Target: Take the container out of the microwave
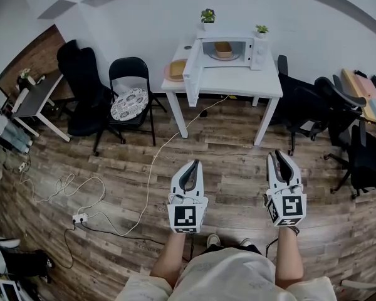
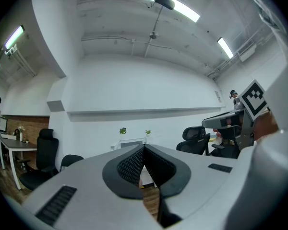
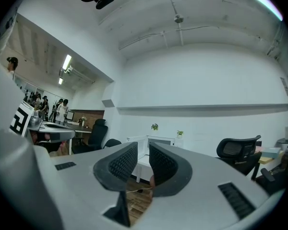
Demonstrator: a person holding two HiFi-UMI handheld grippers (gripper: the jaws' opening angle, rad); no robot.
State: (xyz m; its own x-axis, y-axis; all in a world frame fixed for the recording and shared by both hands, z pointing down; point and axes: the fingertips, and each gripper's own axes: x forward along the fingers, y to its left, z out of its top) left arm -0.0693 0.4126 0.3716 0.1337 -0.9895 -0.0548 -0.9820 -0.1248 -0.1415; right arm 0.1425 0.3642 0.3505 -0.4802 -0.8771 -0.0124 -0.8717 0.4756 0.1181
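Head view: container (image 1: pixel 223 49), tan and shallow, sits inside the microwave (image 1: pixel 258 53), in the middle of the cavity, untouched. Microwave door (image 1: pixel 192 74) already swung wide open to the left, so the cavity is clear to reach. Microwave stands along the back edge of the white desk (image 1: pixel 241 84), toward its right corner; two small potted plants (image 1: pixel 207 16) on top of it. A tan plate-like dish (image 1: pixel 177 69) lies at the desk's back left corner, beside the open door. Front half of the desk bare.

Both grippers well apart from the desk, out over wood floor, pointing level toward it. Left gripper (image 1: pixel 193 163): jaws pressed together, tips meeting, nothing between. Right gripper (image 1: pixel 279 154): jaws part open, a narrow gap, nothing in it; the right gripper view lines the gap up roughly with the microwave far off.

Around: black folding chair (image 1: pixel 131 93) with patterned cushion left of the desk, office chairs either side, white cable (image 1: pixel 155 162) running across the floor to a power strip (image 1: pixel 80 218).

Step, as I judge it: approach, no grasp yet. Next move calls for walking in to the desk's front edge, widening the jaws enough for the container rim, reaching past the open door into the cavity without clipping it; cable underfoot is a trip risk
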